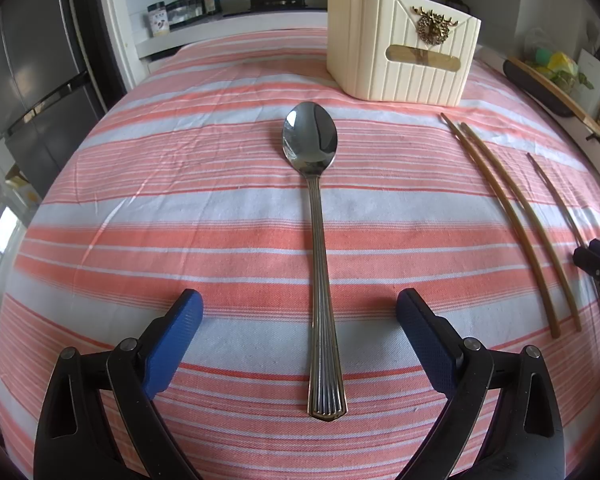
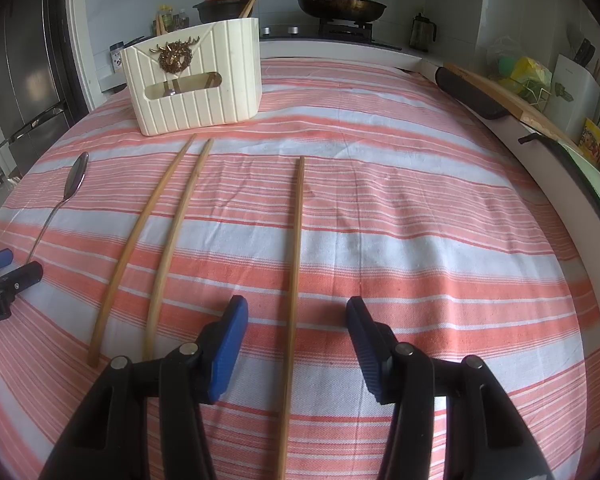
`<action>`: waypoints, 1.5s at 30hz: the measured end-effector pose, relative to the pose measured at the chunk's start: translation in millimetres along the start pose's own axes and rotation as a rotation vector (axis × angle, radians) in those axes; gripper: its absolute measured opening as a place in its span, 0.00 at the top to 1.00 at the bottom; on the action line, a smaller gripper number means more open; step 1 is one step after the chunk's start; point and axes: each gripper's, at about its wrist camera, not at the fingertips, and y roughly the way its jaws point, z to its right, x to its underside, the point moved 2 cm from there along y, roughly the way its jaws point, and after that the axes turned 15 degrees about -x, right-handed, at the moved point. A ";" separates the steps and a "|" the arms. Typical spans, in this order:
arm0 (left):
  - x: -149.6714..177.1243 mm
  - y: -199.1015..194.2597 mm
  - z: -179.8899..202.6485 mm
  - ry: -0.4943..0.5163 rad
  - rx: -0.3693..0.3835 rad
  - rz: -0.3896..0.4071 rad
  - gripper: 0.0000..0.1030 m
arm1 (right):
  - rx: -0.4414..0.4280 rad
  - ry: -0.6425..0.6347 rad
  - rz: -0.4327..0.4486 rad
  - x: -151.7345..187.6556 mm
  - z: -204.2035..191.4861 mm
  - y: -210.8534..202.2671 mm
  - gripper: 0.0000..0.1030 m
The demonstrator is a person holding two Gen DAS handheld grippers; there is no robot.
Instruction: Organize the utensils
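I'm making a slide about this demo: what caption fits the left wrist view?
Left gripper open astride a metal spoon on a striped tablecloth, cream utensil holder behind.

A striped tablecloth (image 1: 220, 208), a frying pan (image 2: 340, 6), and seemingly a refrigerator (image 1: 32, 80) behind.

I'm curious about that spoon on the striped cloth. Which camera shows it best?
The left wrist view: the spoon lies whole and centred, bowl to handle end, between the open left tool's fingers. The right wrist view shows it only small at the left edge, handle end hidden.
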 end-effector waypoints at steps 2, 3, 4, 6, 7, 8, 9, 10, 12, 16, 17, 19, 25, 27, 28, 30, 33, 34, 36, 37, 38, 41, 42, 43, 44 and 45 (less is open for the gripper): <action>0.0 0.0 0.0 0.000 0.000 0.000 0.05 | 0.000 0.000 0.000 0.0 -0.1 0.0 0.49; -0.1 0.0 -0.1 0.000 0.000 0.000 0.05 | 0.000 0.000 0.000 0.0 0.0 0.0 0.49; -0.1 0.0 -0.1 0.000 0.000 0.000 0.05 | 0.000 0.000 0.000 0.0 0.0 0.0 0.49; 0.0 -0.1 -0.1 0.000 0.000 0.000 0.05 | 0.000 0.000 0.000 0.0 0.0 0.0 0.49; -0.1 0.0 -0.1 0.000 0.000 0.000 0.05 | 0.000 0.000 0.000 0.0 0.0 0.0 0.49; -0.1 0.0 -0.1 0.000 0.000 0.000 0.05 | 0.000 0.000 0.000 0.0 0.1 -0.1 0.49; 0.0 -0.2 -0.1 0.000 0.000 0.000 0.05 | 0.000 0.000 0.000 0.0 0.1 0.0 0.49; -0.1 -0.1 -0.1 0.000 0.000 0.000 0.05 | 0.000 0.000 0.000 0.1 0.1 -0.1 0.49; 0.0 -0.2 -0.1 0.000 0.000 0.000 0.05 | 0.000 0.000 0.000 0.0 0.0 0.0 0.49; 0.1 0.5 0.5 -0.001 0.001 -0.002 0.04 | 0.000 0.000 0.000 0.0 0.0 0.0 0.49; 0.1 0.4 0.3 -0.001 0.001 -0.001 0.04 | 0.000 0.000 0.000 0.0 0.0 0.0 0.49; 0.2 0.5 0.2 -0.001 0.000 -0.001 0.04 | 0.000 0.000 0.000 0.0 0.0 0.0 0.49; 0.5 1.0 -0.5 -0.001 0.000 -0.001 0.03 | 0.000 0.000 0.000 0.0 -0.2 0.0 0.49; 0.5 1.0 -0.6 0.000 0.001 -0.001 0.03 | 0.000 -0.001 0.000 0.1 -0.2 0.0 0.49; 0.4 0.9 -0.6 0.000 0.001 -0.001 0.03 | 0.000 -0.001 0.000 0.1 -0.2 0.0 0.49; 0.4 1.0 -0.6 0.000 0.001 -0.001 0.03 | 0.000 -0.001 0.000 0.1 -0.2 0.0 0.49; 0.4 1.4 -1.3 -0.001 0.010 -0.005 0.03 | 0.000 -0.001 0.000 0.1 -0.3 0.0 0.49; 0.3 2.0 -1.9 0.007 0.026 -0.010 0.02 | -0.003 0.001 0.000 0.1 -0.2 -0.2 0.49; -0.7 3.2 -3.0 0.051 0.064 -0.024 0.02 | -0.009 0.009 -0.016 -0.7 0.5 -0.9 0.49; -1.7 3.4 -4.9 0.079 0.087 -0.035 0.02 | -0.012 0.011 -0.039 -1.8 0.3 -1.4 0.49; -3.5 3.4 -9.3 0.087 0.112 -0.048 0.02 | -0.020 0.017 -0.069 -3.4 0.8 -1.7 0.49; -12.8 3.3 -25.0 0.045 0.183 -0.072 0.03 | -0.095 0.076 -0.162 -11.2 7.7 -3.7 0.49; -18.3 4.0 -30.0 0.030 0.212 -0.081 0.03 | -0.115 0.096 -0.180 -13.0 10.4 -3.8 0.49; -24.4 4.6 -33.2 0.022 0.231 -0.085 0.03 | -0.139 0.124 -0.205 -16.4 14.3 -3.8 0.49; -29.9 4.9 -33.9 0.021 0.239 -0.085 0.03 | -0.156 0.146 -0.226 -21.8 18.1 -3.7 0.49; -37.9 5.7 -34.9 0.022 0.242 -0.077 0.03 | -0.166 0.159 -0.235 -26.4 20.1 -3.7 0.49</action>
